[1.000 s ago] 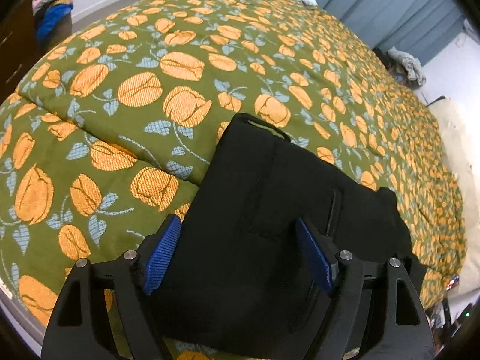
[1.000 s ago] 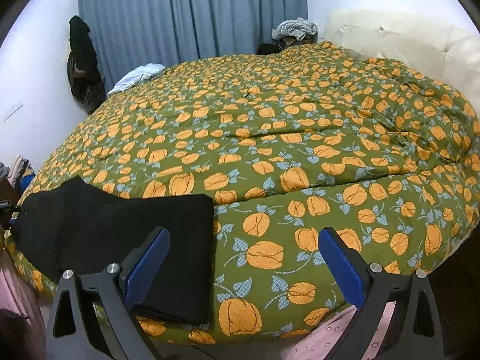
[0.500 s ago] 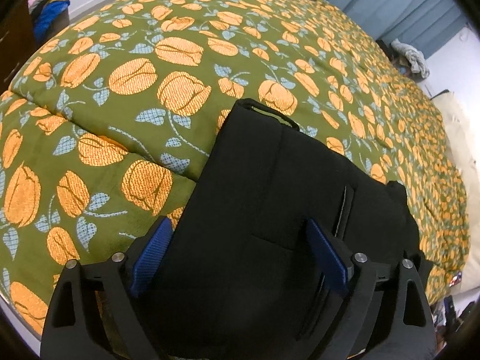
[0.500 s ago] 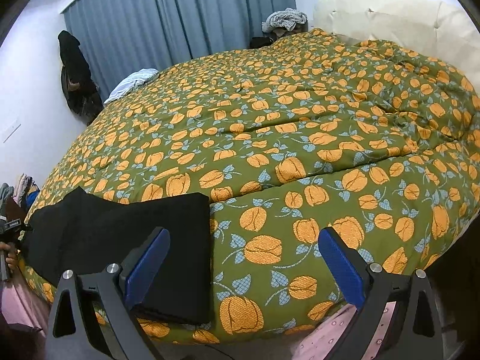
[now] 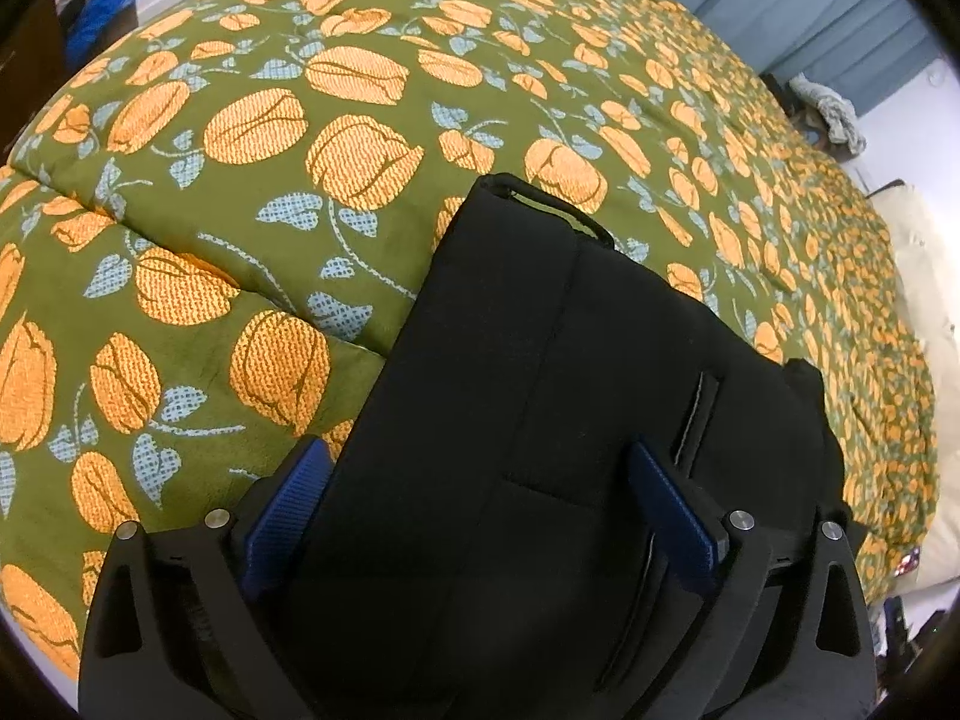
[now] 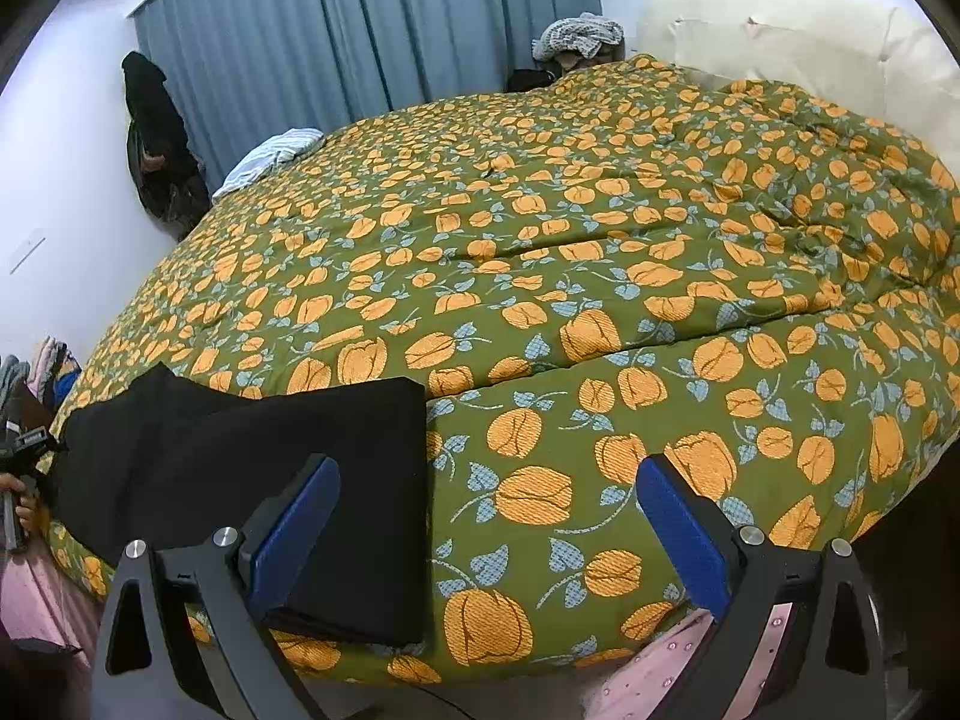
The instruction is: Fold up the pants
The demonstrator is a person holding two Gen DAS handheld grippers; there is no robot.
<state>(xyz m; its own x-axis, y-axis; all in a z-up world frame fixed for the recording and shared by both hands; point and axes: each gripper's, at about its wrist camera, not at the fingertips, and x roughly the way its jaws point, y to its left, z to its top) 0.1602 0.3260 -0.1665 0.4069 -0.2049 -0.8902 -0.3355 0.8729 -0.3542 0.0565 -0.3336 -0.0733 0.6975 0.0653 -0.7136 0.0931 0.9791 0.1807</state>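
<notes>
Black pants (image 5: 540,420), folded into a flat rectangular stack, lying on the green bedspread (image 5: 240,120) with its orange tulip print, close to the near edge of the bed. Belt loop visible at the far end of the stack; pocket slit visible on the upper layer.

Left gripper (image 5: 480,498): angled down over the folded pants, jaws opening and already set wide. Blue pads (image 5: 288,498) standing on either side of the stack, fabric lying between them, no pad pressing on the cloth.

Right gripper (image 6: 486,516): jaws set wide, nothing gripped. Left-hand pad over the near corner of the pants (image 6: 270,468), right-hand pad over bare bedspread (image 6: 600,240).

Surroundings in the right wrist view: blue curtain (image 6: 360,30) behind the bed, cream headboard (image 6: 780,36) at the upper right, dark garment (image 6: 156,138) hanging on the wall at left. A hand (image 6: 21,504) holding the other tool's handle at the far left edge.
</notes>
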